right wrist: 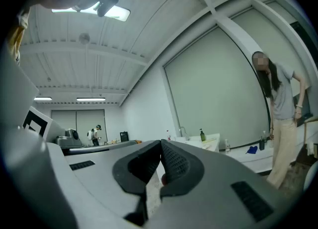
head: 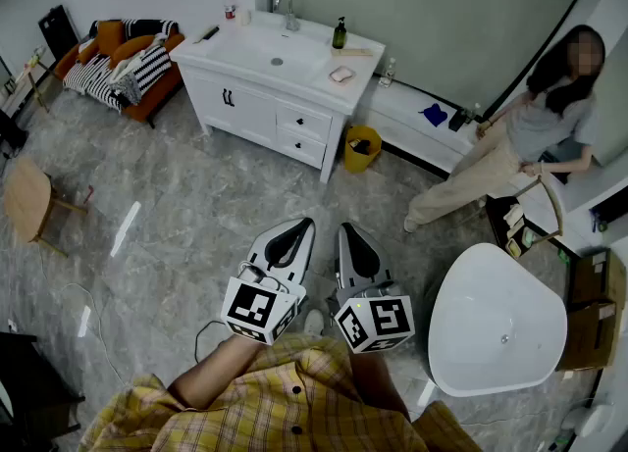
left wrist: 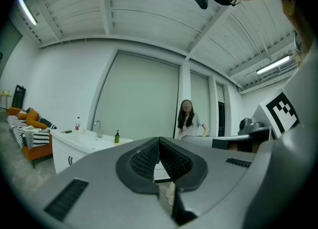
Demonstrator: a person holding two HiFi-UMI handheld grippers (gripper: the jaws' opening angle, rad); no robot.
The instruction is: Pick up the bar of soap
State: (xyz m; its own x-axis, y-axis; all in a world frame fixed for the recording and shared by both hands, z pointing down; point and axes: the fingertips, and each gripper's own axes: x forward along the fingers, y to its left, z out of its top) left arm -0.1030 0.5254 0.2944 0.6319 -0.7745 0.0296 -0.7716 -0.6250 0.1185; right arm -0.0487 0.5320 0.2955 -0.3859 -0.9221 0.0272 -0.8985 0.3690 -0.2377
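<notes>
Both pairs of jaws are closed. In the left gripper view, the ribbed black pads [left wrist: 149, 159] of the grey left gripper [left wrist: 159, 142] meet at their tips with nothing between them. In the right gripper view, we see the same on the grey right gripper [right wrist: 161, 146], pads [right wrist: 175, 162] together and empty.

In the head view, the 2 grippers lie side by side, almost touching, held level over the grey marbled floor [head: 196, 205]. Each carries a white cube with black square markers [head: 260, 308] at its rear, just ahead of sleeves of yellow checked cloth [head: 285, 401].

The small pale bar of soap [head: 341, 75] rests well apart from both grippers. It lies on the top of the white vanity cabinet [head: 250, 107] by the far wall, right of the basin [head: 270, 50] and near a dark green pump bottle [head: 340, 33].

A yellow bin [head: 361, 147] stands just beside the cabinet's right end. We also mark:
- a white freestanding bathtub [head: 496, 323] at the lower right
- a person in a grey top [head: 510, 136] standing beyond the bathtub
- an orange sofa with striped cushions [head: 123, 63] at the upper left
</notes>
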